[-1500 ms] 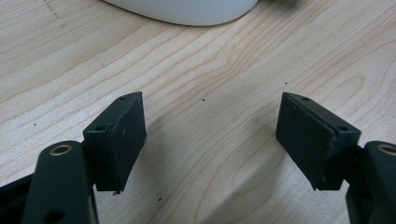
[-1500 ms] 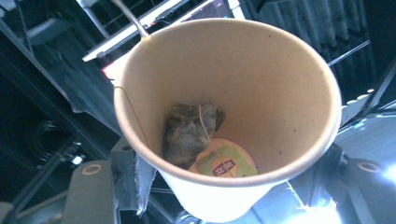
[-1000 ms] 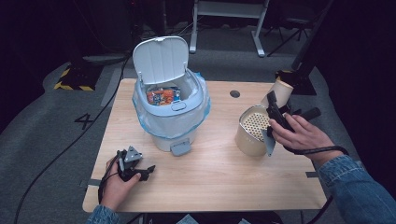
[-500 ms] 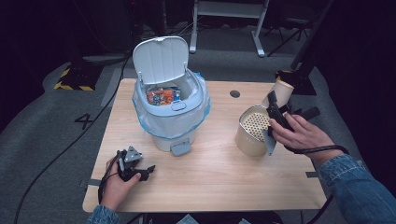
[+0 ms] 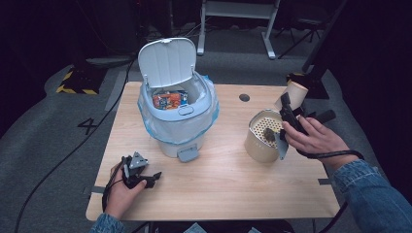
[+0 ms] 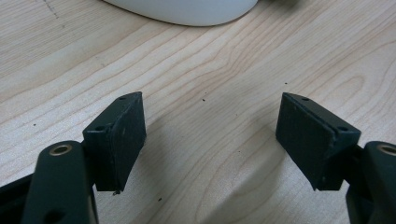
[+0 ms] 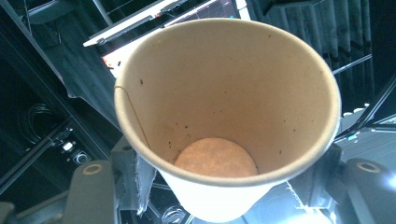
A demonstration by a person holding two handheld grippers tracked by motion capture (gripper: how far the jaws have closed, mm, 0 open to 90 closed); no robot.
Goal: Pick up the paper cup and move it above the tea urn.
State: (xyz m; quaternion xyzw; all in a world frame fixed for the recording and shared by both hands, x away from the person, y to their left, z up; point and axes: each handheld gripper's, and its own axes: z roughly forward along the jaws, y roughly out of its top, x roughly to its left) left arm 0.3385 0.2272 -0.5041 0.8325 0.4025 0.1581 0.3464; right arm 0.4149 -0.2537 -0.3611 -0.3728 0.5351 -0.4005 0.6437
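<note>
Right tool (image 7: 219,205) clamped on unmarked paper cup (image 7: 229,112); left tool (image 6: 210,140) apart above table (image 6: 224,60).

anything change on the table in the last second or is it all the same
Nothing visibly changed. The right gripper stays shut on the paper cup, held tilted above the tan canister. The left gripper rests open on the table. The white bin keeps its lid up.
</note>
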